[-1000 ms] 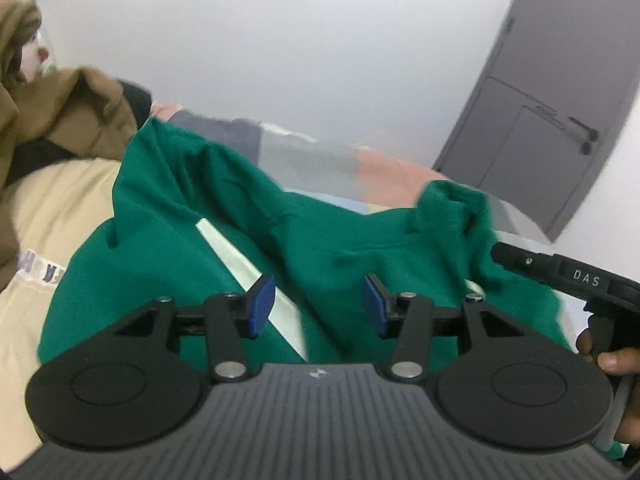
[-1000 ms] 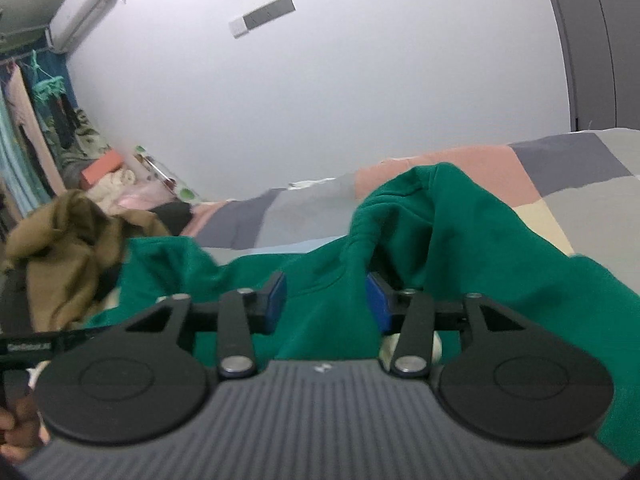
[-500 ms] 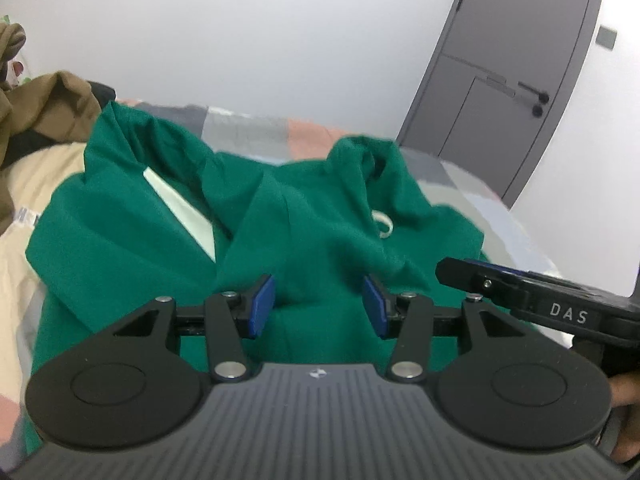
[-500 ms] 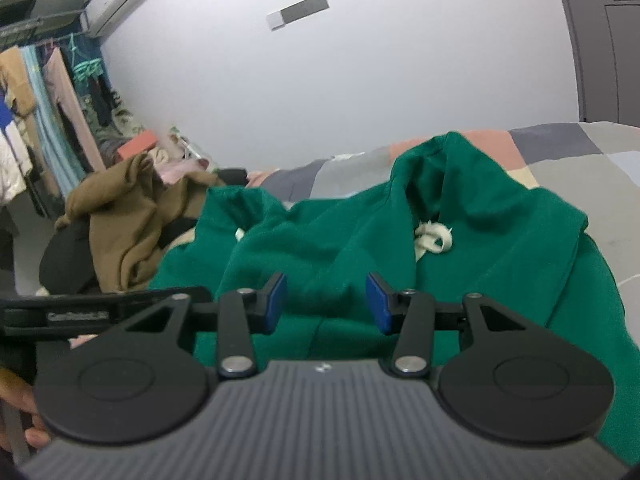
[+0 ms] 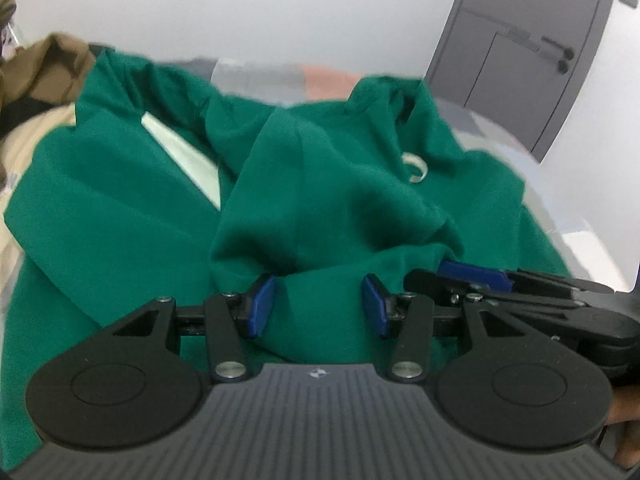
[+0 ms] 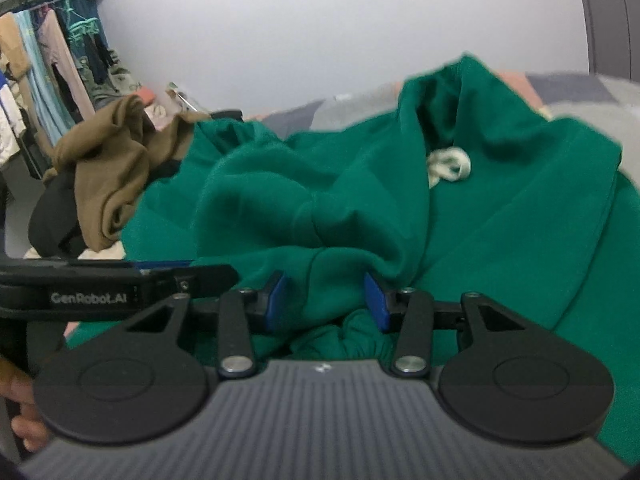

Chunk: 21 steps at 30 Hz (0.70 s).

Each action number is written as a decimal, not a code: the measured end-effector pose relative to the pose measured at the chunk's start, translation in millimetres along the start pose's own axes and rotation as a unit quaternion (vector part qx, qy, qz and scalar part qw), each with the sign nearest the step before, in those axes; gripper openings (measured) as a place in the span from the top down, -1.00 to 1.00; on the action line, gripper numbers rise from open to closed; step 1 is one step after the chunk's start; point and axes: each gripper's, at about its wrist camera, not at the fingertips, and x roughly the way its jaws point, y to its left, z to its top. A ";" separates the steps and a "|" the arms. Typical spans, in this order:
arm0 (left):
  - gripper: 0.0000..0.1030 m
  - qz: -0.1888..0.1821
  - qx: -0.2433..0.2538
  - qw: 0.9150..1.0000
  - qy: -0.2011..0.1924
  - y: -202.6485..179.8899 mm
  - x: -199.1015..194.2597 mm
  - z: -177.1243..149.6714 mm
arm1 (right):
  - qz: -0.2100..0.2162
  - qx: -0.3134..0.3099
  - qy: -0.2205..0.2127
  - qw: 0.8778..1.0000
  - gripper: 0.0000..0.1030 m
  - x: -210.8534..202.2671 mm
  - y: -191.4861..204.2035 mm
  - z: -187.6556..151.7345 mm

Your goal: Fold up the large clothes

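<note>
The green hoodie [image 5: 132, 216] lies crumpled on the bed [image 6: 576, 88], its hood toward the wall and a white drawstring [image 6: 448, 166] on its chest. A brown garment [image 6: 112, 168] sits heaped just beside the green hoodie, at its far left edge.

The left gripper [image 5: 318, 306] hangs low over the near part of the green hoodie. Its fingers [image 5: 262, 306] stand spread, with green fabric bulging between them; pad contact cannot be determined.

The right gripper [image 6: 326, 300] is positioned just beside the left gripper over the same garment. Its fingers [image 6: 376, 300] stand spread around a raised fold; a firm pinch cannot be confirmed.
</note>
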 end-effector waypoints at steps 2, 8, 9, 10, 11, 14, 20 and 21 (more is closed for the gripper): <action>-0.05 0.004 -0.003 1.000 0.012 2.2 8.7 -1.4 | 0.003 0.009 0.009 1.000 0.12 8.1 -4.4 -1.7; -0.05 0.012 -0.003 1.000 0.015 1.4 17.1 -0.8 | 0.010 0.038 0.022 0.999 0.12 17.2 -12.7 -4.1; -0.05 0.012 -0.001 1.000 0.015 1.3 16.6 -0.7 | 0.011 0.039 0.022 0.999 0.12 16.7 -13.2 -4.4; -0.05 0.011 -0.001 1.000 0.014 1.7 15.6 -0.4 | 0.011 0.041 0.022 0.999 0.13 15.7 -13.2 -4.6; -0.06 0.010 -0.004 1.000 0.011 2.1 13.3 -0.4 | 0.012 0.043 0.022 0.999 0.12 14.6 -13.3 -4.5; -0.20 0.008 -0.003 1.000 0.009 0.9 3.6 -0.8 | 0.018 0.052 0.021 0.998 0.12 7.8 -15.8 -1.8; -0.34 0.008 -0.009 1.000 -0.001 2.2 -36.7 -3.1 | -0.012 0.055 0.033 0.998 -0.11 -27.4 -22.3 7.5; -0.36 0.009 -0.011 1.000 -0.004 3.1 -44.5 -4.2 | -0.020 0.050 0.033 0.998 -0.11 -36.6 -23.3 8.7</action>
